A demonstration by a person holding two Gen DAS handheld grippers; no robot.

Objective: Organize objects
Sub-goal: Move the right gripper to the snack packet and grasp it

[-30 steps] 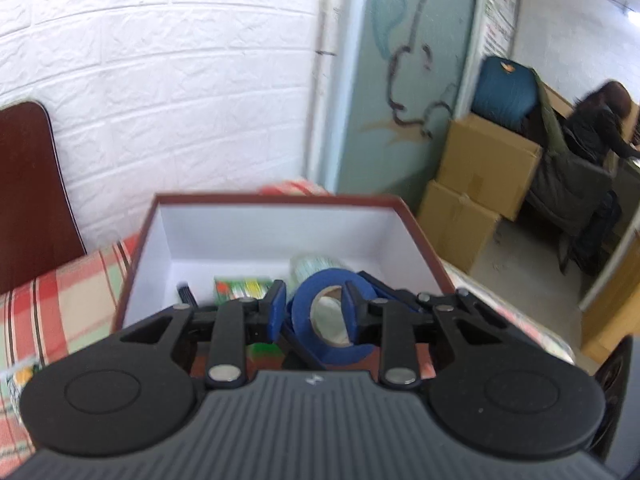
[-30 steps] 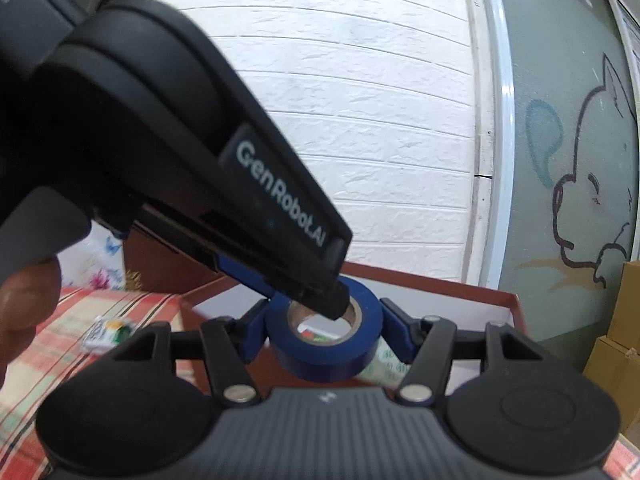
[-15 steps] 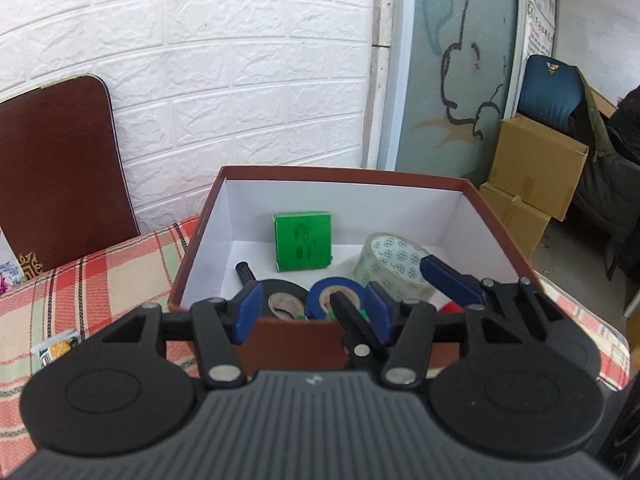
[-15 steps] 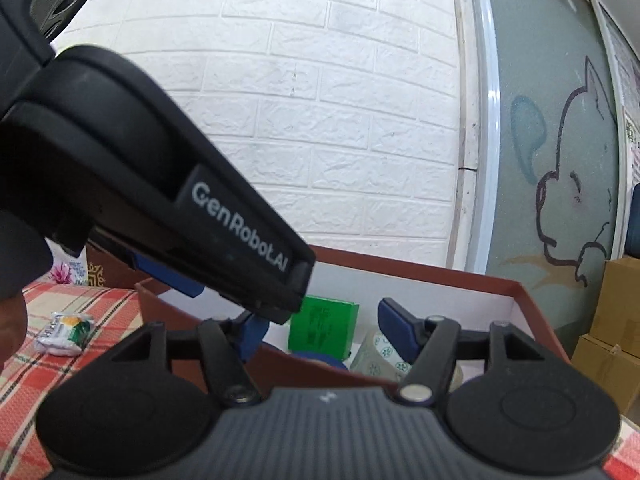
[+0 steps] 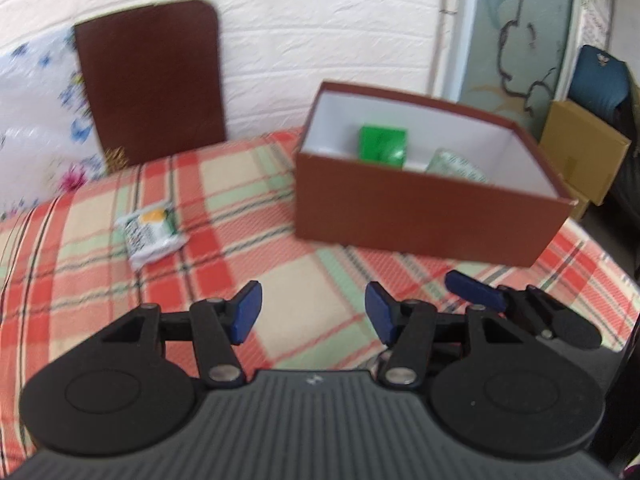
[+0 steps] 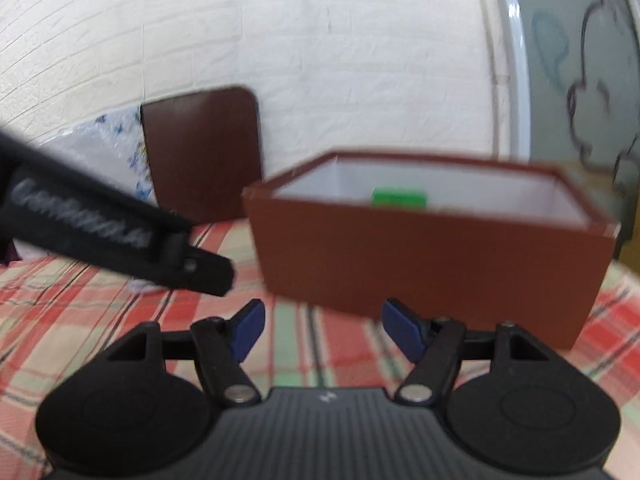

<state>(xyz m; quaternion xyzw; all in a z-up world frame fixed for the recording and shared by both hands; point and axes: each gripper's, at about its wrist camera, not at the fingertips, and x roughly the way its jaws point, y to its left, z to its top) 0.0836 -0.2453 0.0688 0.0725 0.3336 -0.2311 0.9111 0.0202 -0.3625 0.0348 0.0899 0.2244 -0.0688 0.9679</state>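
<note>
Both grippers hang empty over a plaid-covered table (image 5: 100, 240). The left gripper (image 5: 312, 316) stands partly open with nothing between its blue pads, and the right gripper (image 6: 322, 330) has just been spreading its jaws, likewise bare.

The one loose item in sight, a small white-and-green packet (image 5: 150, 236), lies flat on the cloth, well to the left of the brown box (image 5: 420, 216) and apart from it. It looks light, soft and crinkly, likely to slide on the fabric and buckle if squeezed hard; a pinch across its narrow width or along a sealed edge seems the safest hold.

The box sits open-topped with a white lining. Inside, a green carton (image 5: 384, 146) leans against the far wall, and a clear patterned tape roll (image 5: 456, 166) rests to its right. Whatever lies lower in the box is hidden behind the near wall. A dark brown board (image 5: 152, 76) leans on the brick wall behind.
</note>
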